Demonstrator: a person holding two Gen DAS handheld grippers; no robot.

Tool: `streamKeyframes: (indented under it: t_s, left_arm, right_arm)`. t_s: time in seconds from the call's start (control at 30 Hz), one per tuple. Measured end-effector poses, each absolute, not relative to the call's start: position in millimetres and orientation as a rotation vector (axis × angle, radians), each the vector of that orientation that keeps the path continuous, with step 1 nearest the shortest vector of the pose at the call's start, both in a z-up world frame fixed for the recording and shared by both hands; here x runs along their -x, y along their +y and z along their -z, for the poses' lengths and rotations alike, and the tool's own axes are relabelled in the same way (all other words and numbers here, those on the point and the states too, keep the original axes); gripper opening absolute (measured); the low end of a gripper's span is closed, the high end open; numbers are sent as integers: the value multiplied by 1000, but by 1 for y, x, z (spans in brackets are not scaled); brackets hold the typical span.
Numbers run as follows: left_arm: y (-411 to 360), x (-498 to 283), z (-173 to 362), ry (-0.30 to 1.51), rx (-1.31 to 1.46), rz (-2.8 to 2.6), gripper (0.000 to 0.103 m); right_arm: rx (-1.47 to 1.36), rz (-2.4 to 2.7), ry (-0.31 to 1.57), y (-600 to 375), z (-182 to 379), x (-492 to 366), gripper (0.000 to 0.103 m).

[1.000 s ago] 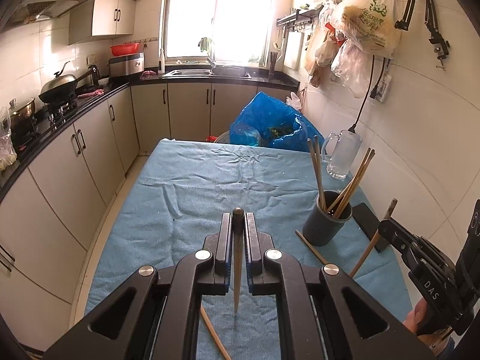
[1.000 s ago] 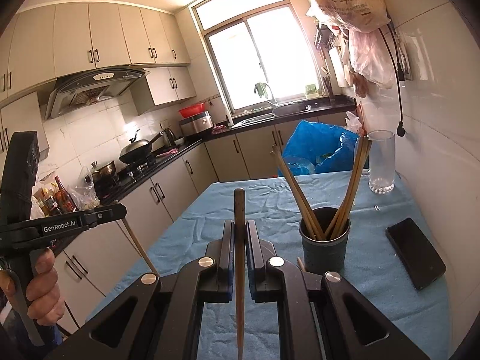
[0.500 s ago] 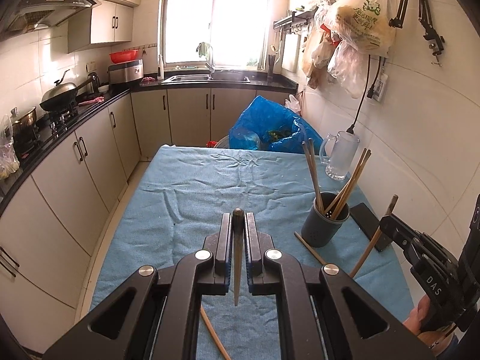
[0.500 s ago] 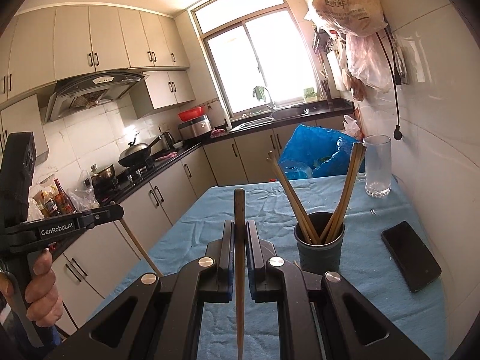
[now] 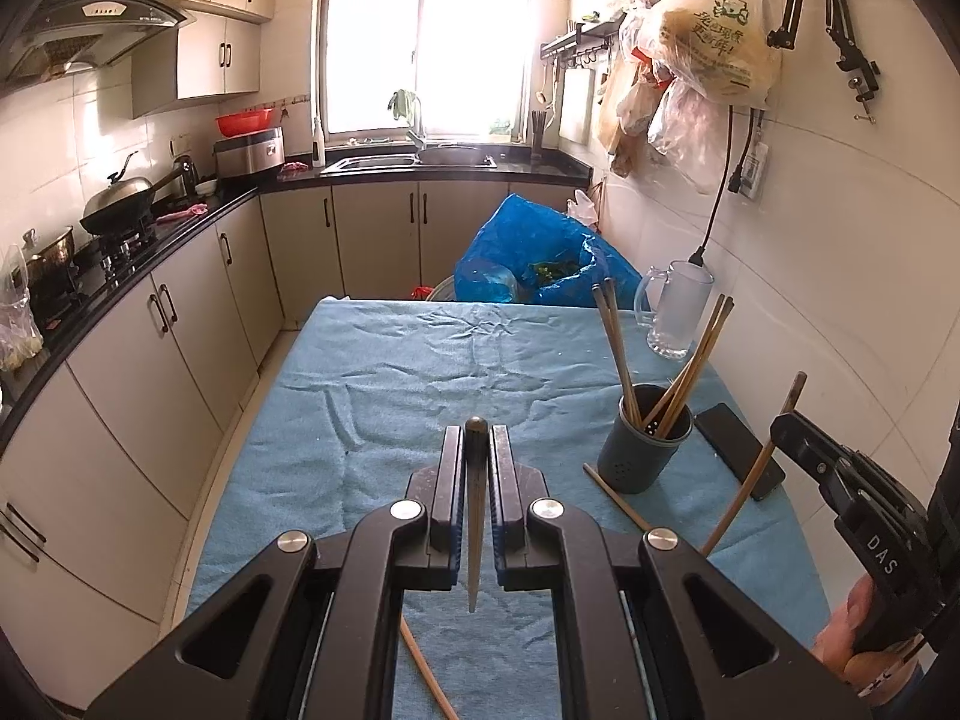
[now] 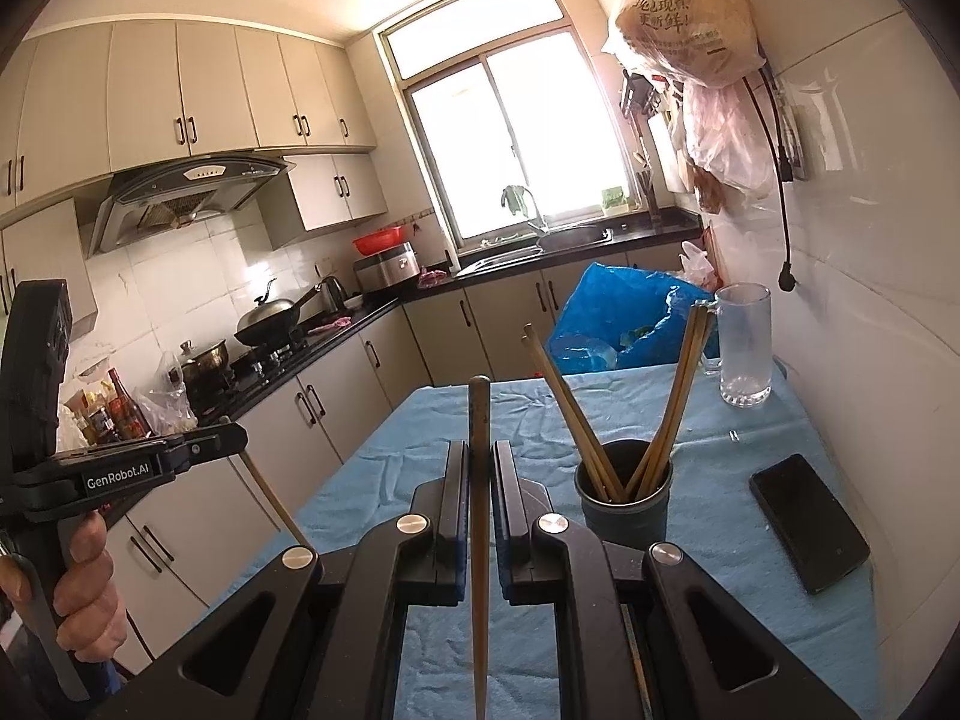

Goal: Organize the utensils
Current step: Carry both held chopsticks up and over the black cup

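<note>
Little has shifted since a second ago: both grippers hold as before. Left gripper, black plastic, "GenRobot.AI" readable only in right view, clamps a tapered wooden chopstick. Right gripper, marked "DAS" in left view, clenches another chopstick. Mid-frame right: dark cylindrical holder with upright chopsticks on wrinkled blue cloth; loose stick beside it. Farther: black phone, glass mug.

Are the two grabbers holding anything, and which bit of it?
Yes. The left gripper pinches one chopstick near its thick, rounded end. The right gripper pinches another chopstick a little below its thick end; the thin ends point back toward the cameras.
</note>
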State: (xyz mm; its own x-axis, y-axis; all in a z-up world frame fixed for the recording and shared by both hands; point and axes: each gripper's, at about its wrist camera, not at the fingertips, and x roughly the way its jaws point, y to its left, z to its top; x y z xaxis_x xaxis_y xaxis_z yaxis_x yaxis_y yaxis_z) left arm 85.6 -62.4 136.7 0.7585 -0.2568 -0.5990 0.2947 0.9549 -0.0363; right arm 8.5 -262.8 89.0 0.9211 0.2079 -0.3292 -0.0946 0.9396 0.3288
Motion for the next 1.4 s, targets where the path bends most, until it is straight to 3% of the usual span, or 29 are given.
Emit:
streamKeyframes:
  t_s: [0.87,1.4]
  left_arm:
    - [-98,-91,-155,630,-114,334,7]
    - [-152,-119,-227,538,-54,441,7]
  right_arm:
    - [-320,-115,304,-291,-112,5,8]
    - [-353,-13,229,-343,-156,-28,8]
